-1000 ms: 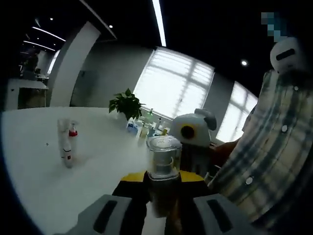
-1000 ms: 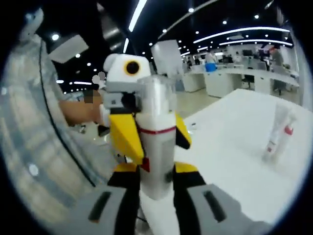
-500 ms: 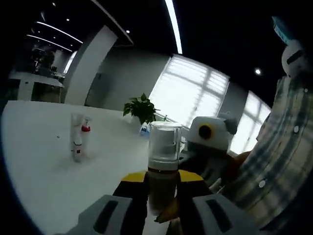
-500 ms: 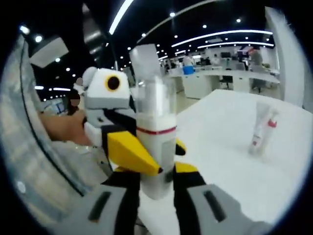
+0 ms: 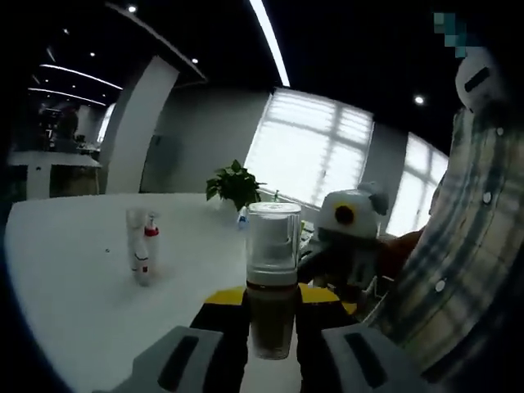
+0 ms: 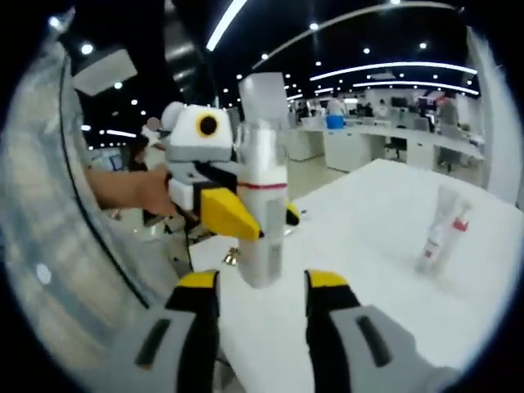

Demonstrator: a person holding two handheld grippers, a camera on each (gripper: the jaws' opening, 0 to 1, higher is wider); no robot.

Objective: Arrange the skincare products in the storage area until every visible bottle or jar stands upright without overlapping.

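Note:
A white pump bottle [image 6: 262, 221] with a red band and a clear cap stands upright in the air above the white table [image 6: 393, 278]. My left gripper [image 5: 273, 299] is shut on this bottle [image 5: 273, 270]. It reaches into the right gripper view as the left gripper [image 6: 217, 205], its yellow jaw against the bottle's side. My right gripper [image 6: 264, 282] is open, its yellow pads standing apart on either side of the bottle's base. Two slim tubes with red trim [image 5: 141, 254] stand together on the table [image 5: 74, 303], also seen as the tubes [image 6: 438, 237].
A person in a plaid shirt [image 5: 458, 270] stands close behind the right gripper [image 5: 348, 241]. A potted plant [image 5: 233, 184] and several small bottles sit at the table's far edge by the window. Desks and people fill the office behind [image 6: 393, 135].
My right gripper has opened and let go of the pump bottle, drawing back a little. The left gripper keeps its hold on it.

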